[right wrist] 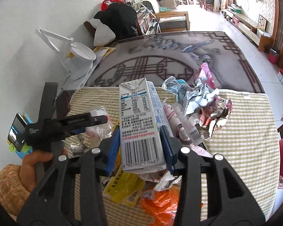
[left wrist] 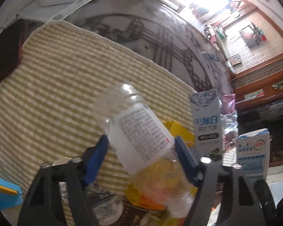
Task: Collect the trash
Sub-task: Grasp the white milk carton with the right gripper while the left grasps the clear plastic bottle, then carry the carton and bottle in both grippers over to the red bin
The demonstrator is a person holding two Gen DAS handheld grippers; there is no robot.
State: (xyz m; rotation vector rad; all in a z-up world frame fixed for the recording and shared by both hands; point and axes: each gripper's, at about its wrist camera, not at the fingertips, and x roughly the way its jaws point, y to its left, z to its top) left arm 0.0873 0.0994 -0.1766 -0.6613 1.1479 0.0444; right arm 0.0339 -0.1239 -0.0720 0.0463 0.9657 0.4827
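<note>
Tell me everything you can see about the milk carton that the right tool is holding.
The milk carton is a slim paperboard box, white and light blue, with a nutrition table, printed text and a barcode near its lower end. Its folded top points away from the camera. It looks lifted above the wrappers and striped mat. The right tool clamps its lower part between blue pads.
</note>
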